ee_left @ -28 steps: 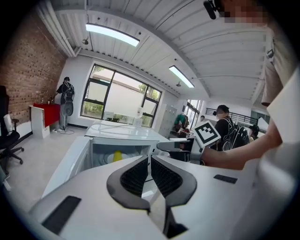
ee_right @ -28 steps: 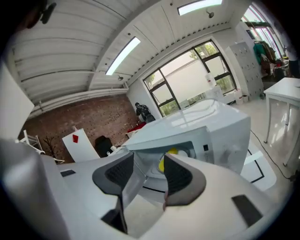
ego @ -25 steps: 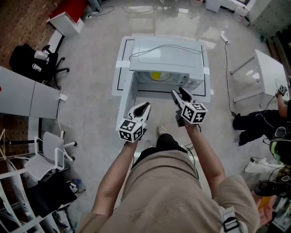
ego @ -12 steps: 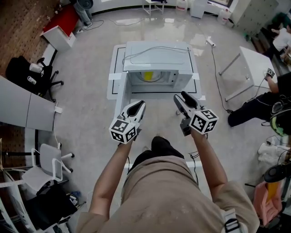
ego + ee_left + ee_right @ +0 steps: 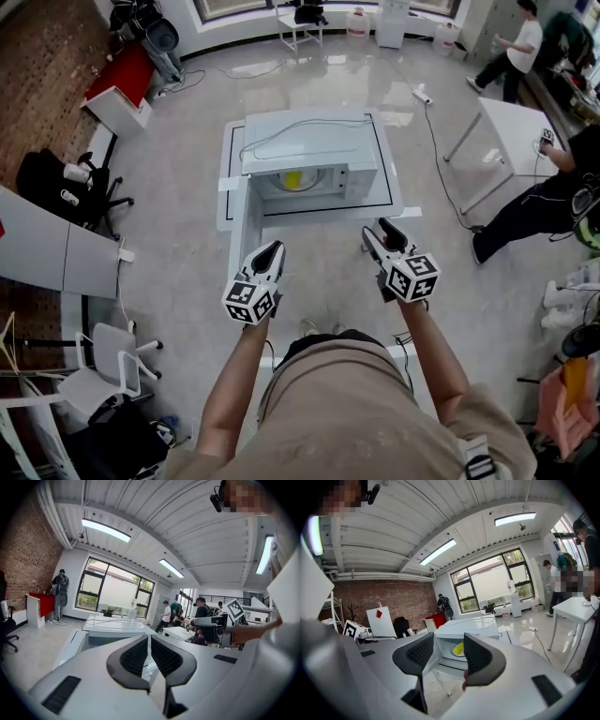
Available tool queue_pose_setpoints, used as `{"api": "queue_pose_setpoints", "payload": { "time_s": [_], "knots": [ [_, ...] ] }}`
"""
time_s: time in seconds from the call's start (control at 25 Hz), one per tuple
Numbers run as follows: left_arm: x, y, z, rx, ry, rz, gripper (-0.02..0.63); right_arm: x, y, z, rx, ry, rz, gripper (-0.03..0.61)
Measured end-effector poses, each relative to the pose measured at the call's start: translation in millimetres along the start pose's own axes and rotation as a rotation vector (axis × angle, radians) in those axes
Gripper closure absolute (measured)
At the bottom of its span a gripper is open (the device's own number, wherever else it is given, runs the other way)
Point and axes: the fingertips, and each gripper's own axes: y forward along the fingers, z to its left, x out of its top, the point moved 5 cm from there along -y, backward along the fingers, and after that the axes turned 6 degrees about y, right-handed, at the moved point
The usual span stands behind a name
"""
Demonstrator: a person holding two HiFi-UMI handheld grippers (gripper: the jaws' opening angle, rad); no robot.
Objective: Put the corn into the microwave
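The microwave (image 5: 309, 141) is a white box standing upright on a low white worktop (image 5: 392, 195), with a cable (image 5: 300, 124) lying across its top. Its door (image 5: 240, 225) is swung wide open at the left of the head view, exposing the cavity. The corn (image 5: 292, 178) is a yellow piece lying inside the cavity, near its middle.

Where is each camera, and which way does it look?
Head view: on the person's head, looking down at the microwave, both forearms, left tool and right tool.
Left gripper view: on the left tool, along its shut jaws toward the microwave; the right hand shows.
Right gripper view: on the right tool, between its open jaws into the microwave.
Both head and right gripper views show the corn inside.
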Motion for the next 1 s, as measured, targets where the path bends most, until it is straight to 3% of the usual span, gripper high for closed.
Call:
{"api": "queue_pose_setpoints", "payload": {
  "time_s": [0.16,0.2,0.24,0.32,1.0],
  "knots": [
    [-10,-2,-11,0.009,-0.022,0.016,0.603,-11,-17,-16,-0.04,0.001,0.031,0.373],
    [-11,-3,-13,0.012,-0.028,0.017,0.604,-14,-21,-19,-0.05,-0.013,0.04,0.389],
    [-13,-2,-14,0.015,-0.033,0.017,0.604,-15,-24,-20,-0.057,-0.033,0.045,0.445],
    [-14,0,-17,0.017,-0.039,0.02,0.604,-13,-28,-21,-0.056,-0.065,0.042,0.472],
    [-8,9,-54,0.01,-0.037,0.034,0.604,0,-57,-29,-0.017,-0.087,-0.002,0.495]
  ]
}}
